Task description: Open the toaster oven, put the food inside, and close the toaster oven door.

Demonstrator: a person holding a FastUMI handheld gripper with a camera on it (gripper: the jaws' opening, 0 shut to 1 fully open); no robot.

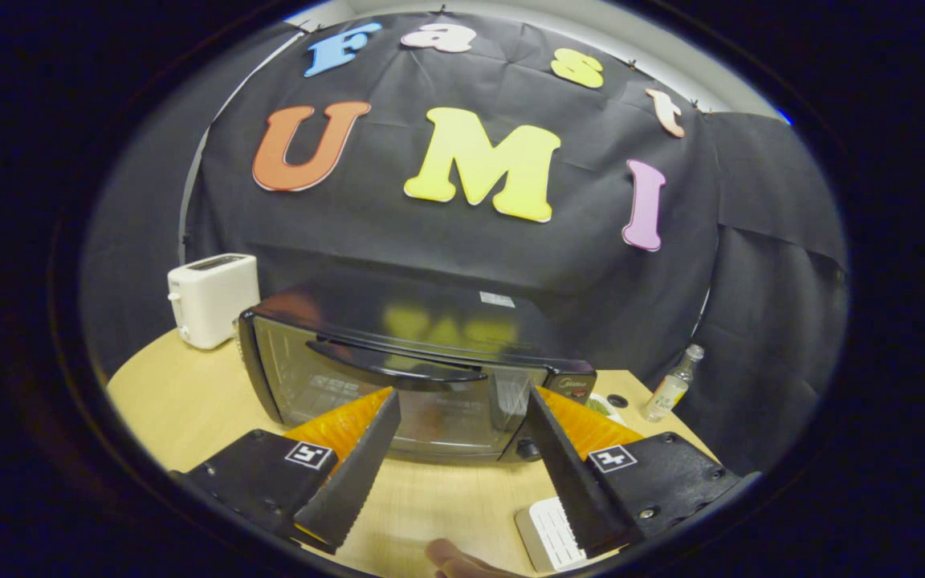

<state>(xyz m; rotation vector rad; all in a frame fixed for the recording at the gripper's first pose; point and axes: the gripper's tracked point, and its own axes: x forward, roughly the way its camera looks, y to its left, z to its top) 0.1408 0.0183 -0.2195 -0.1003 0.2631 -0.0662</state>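
A black toaster oven (pixel 406 353) with a glass door stands on the light wooden table (pixel 181 401), just ahead of my fingertips. Its door is closed, and a dark curved handle (pixel 394 361) runs across the top of the glass. My gripper (pixel 462 397) is open, with both fingers spread wide and pointing at the lower part of the door; nothing is between them. I cannot make out any food here.
A white toaster (pixel 212 299) sits at the table's back left, beside the oven. A small clear bottle (pixel 674 385) stands to the oven's right. A white ridged object (pixel 551 534) lies by my right finger. A person's fingertip (pixel 450 555) shows below the fingers.
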